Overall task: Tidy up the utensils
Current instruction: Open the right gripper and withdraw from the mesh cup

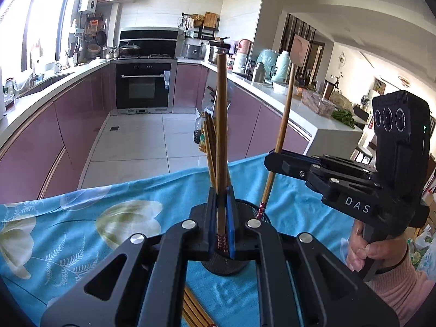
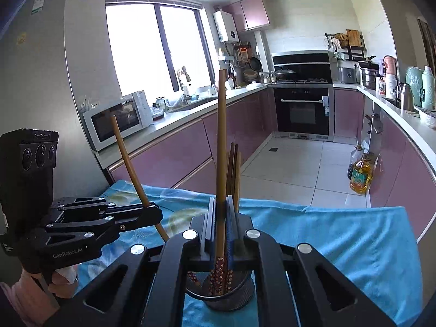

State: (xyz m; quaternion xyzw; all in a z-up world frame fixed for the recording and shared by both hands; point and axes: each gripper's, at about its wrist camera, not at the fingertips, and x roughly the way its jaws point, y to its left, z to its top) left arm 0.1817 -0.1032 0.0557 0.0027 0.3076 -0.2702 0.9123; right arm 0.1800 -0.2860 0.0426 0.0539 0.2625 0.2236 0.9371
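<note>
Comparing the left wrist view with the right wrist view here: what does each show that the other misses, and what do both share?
Only the left wrist view shows loose chopsticks lying on the blue cloth and greens on the far counter. Only the right wrist view shows the microwave and window. Both show the left claw and right claw, each shut on an upright chopstick over the black mesh holder, plus the oven.

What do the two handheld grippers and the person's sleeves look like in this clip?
Both are matte black linkage grippers with silver pivot bolts and blue finger pads. The right gripper shows white lettering and a black camera block with three round lenses. The left gripper has a similar block and "GenRobot.AI" lettering. A pink knit sleeve covers the right wrist.
</note>
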